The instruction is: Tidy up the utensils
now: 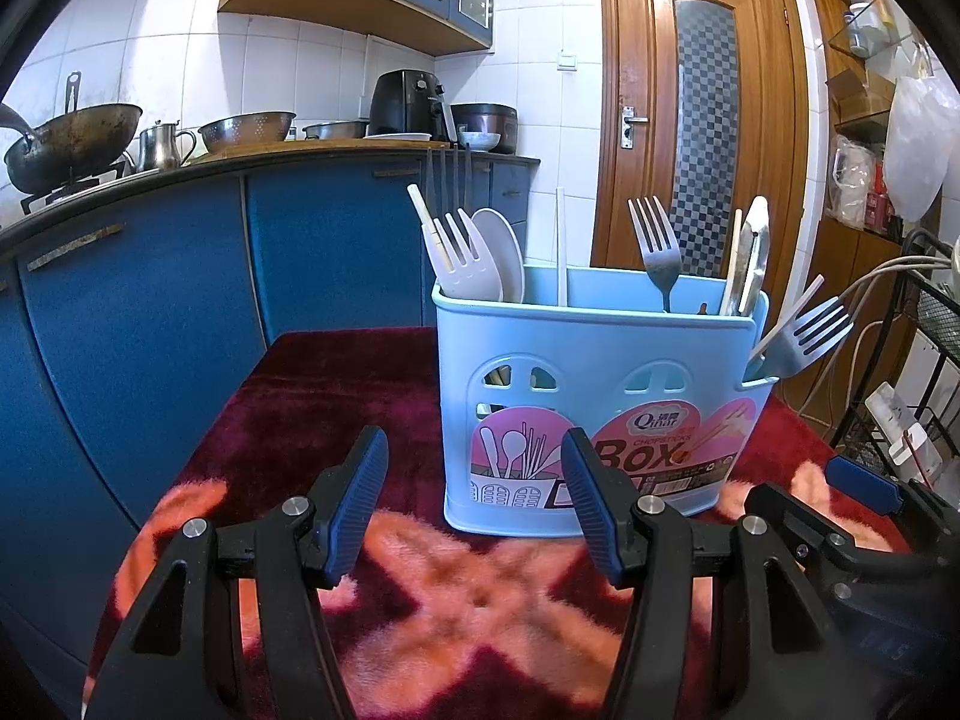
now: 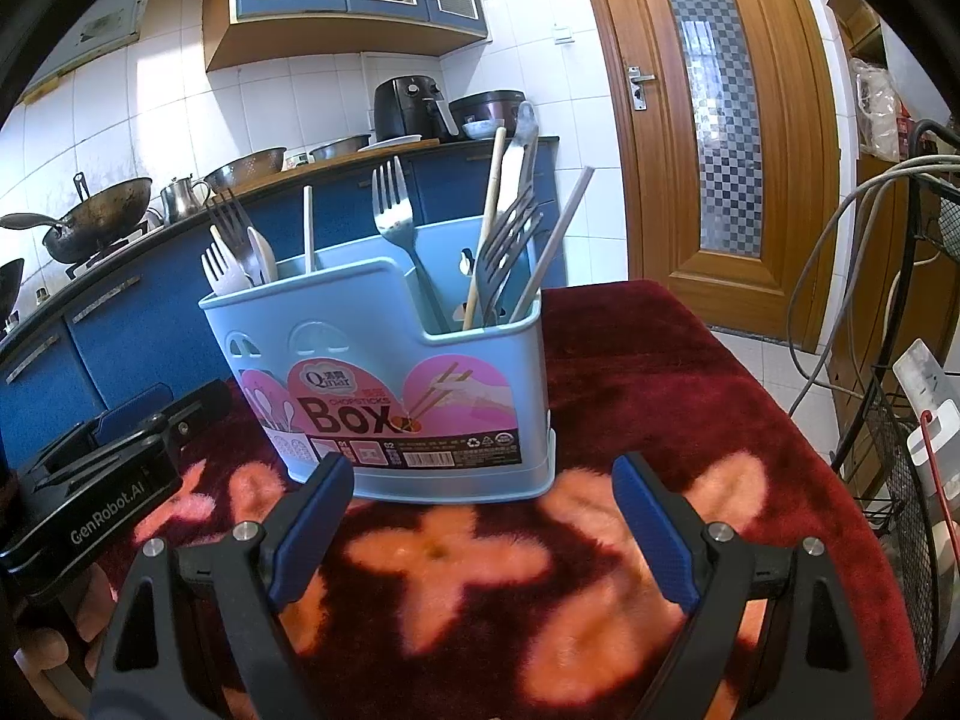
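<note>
Both my grippers, left (image 1: 474, 504) and right (image 2: 483, 519), gape empty over the red cloth (image 2: 648, 360). Counter (image 1: 198, 162) far left; utensil box (image 1: 594, 384) upright just ahead; wire rack (image 2: 900, 450) at right.

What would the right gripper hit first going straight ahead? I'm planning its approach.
Probably the blue utensil box: the open right gripper points at its labelled front, with only bare red cloth between. Depth is uncertain.

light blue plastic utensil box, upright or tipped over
Upright. The light blue plastic utensil box stands flat on its base on the dark red flowered cloth, with forks and chopsticks sticking up from its open top.
</note>
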{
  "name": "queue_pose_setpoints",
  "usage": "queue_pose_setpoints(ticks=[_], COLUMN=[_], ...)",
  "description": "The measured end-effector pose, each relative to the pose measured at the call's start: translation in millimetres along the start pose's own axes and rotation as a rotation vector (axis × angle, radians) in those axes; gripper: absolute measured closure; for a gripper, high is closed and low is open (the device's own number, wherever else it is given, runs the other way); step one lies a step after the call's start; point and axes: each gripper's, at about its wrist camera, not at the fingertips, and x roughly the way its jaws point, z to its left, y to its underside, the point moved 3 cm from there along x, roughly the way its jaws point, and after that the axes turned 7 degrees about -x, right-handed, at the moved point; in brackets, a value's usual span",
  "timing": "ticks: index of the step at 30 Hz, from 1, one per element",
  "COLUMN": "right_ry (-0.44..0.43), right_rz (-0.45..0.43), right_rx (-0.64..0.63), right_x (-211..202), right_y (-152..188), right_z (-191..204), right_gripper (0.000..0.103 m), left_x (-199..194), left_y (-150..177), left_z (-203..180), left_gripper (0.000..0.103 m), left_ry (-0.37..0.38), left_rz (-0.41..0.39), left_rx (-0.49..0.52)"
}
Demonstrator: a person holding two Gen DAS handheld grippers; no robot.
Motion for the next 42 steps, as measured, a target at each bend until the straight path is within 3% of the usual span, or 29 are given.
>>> queue_pose_setpoints(ticks=[42], right_ry=[0.0], right_rz=[0.001], right_rx=[-0.003], right_x=[-0.3], right_y=[-0.6], right_z=[-0.4], right_gripper=[0.013], left_x=[-2.2], left_y=[0.5], left_z=[-2.1], left_gripper=[0.041], left_ry=[-0.002], left_rz=[-0.005], left_rx=[-0.001])
